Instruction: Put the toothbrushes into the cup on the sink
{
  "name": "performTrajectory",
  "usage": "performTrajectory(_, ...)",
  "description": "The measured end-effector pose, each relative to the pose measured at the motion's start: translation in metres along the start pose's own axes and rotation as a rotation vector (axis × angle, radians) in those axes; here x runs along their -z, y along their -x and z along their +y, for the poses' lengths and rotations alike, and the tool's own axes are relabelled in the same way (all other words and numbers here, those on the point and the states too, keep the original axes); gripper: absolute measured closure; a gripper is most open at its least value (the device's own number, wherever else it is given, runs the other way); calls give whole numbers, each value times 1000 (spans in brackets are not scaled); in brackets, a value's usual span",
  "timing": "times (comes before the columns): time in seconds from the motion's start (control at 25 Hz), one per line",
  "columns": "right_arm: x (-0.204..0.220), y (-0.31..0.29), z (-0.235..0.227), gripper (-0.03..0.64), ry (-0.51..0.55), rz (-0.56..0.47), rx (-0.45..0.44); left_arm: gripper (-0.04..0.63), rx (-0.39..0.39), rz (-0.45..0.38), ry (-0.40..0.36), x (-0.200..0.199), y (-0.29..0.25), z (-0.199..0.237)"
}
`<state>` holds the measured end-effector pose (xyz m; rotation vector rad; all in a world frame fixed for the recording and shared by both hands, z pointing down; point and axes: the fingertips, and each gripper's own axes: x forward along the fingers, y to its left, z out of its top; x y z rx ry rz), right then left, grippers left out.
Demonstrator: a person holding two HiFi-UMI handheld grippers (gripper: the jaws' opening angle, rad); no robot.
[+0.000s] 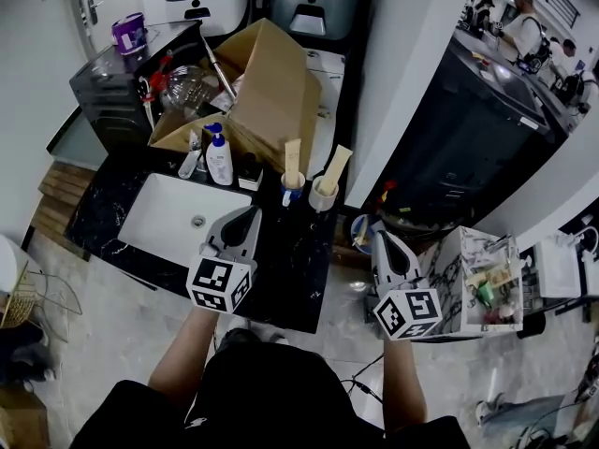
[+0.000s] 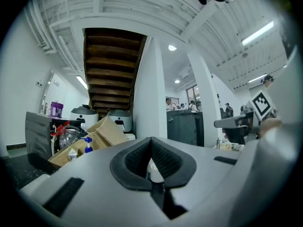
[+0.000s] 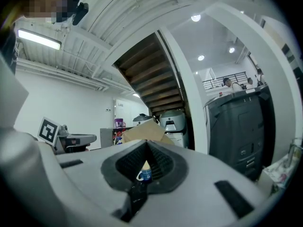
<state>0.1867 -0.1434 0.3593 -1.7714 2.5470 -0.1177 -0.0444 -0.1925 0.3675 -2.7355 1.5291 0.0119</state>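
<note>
Two cups stand at the back of the black counter, to the right of the white sink (image 1: 159,215). A tan toothbrush (image 1: 293,160) stands upright in the blue cup (image 1: 293,193). Another tan toothbrush (image 1: 335,167) leans in the white cup (image 1: 323,196). My left gripper (image 1: 249,217) hovers over the sink's right edge, a little in front of the cups, shut and empty. My right gripper (image 1: 387,241) is beyond the counter's right end, also shut on nothing. The right gripper view shows the blue cup (image 3: 144,174) past the closed jaws (image 3: 146,148). The left gripper (image 2: 151,145) faces a pale cup (image 2: 152,169).
A cardboard box (image 1: 276,92) with clutter sits behind the sink, with a white pump bottle (image 1: 219,159) in front of it. A tall dark cabinet (image 1: 468,129) stands at the right. An open white box of small items (image 1: 468,251) sits low on the right. People stand at the far top right.
</note>
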Motion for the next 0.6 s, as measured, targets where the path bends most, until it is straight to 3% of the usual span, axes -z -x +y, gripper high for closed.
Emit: performTrajectory(0.6,5,-9,-6,615,-1,11,-10,594,25,16,-18,5,-19,-5)
